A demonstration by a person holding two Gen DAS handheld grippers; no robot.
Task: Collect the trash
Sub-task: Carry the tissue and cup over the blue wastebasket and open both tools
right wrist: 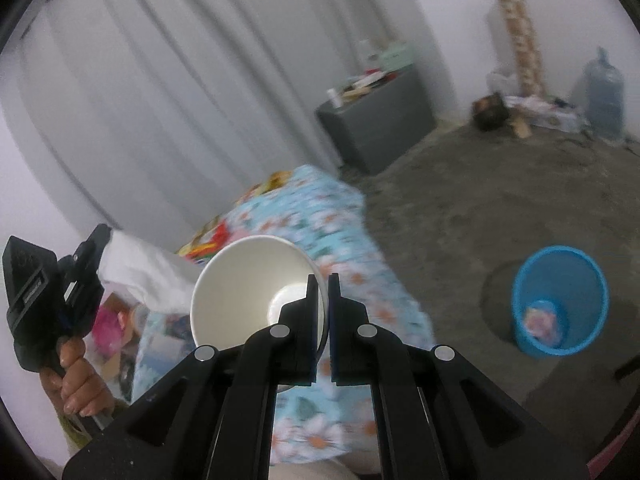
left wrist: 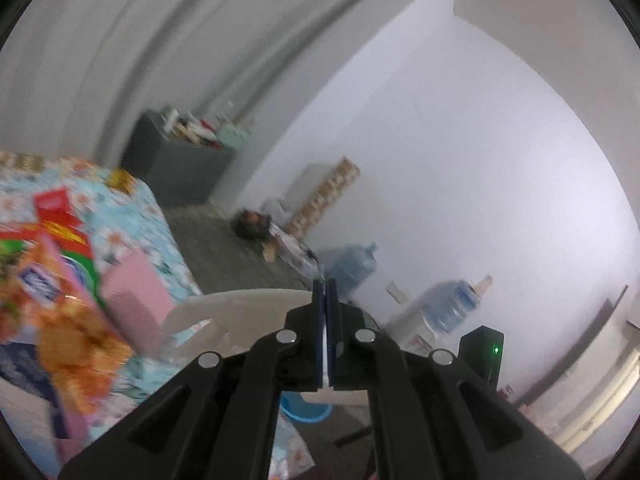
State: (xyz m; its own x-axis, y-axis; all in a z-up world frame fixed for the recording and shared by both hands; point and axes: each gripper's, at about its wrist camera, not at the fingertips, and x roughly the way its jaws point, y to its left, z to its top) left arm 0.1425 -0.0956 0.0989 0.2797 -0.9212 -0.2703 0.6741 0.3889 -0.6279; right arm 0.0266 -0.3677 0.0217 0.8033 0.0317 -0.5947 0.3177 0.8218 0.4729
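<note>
Two tools are loaded: the right tool (right wrist: pixel 323 280) pinches a white paper cup (right wrist: pixel 248 280) by its rim, the left tool (left wrist: pixel 325 286) pinches white paper (left wrist: pixel 240 304), blue bin (right wrist: pixel 560 300) at three o'clock.

Looks like someone's home: grey curtains (right wrist: pixel 132 92) upper left, floral cloth (right wrist: pixel 332 220) mid-frame, grey cabinet (right wrist: pixel 380 128) (cluttered on top), water jugs (left wrist: pixel 354 266) along the wall.
</note>
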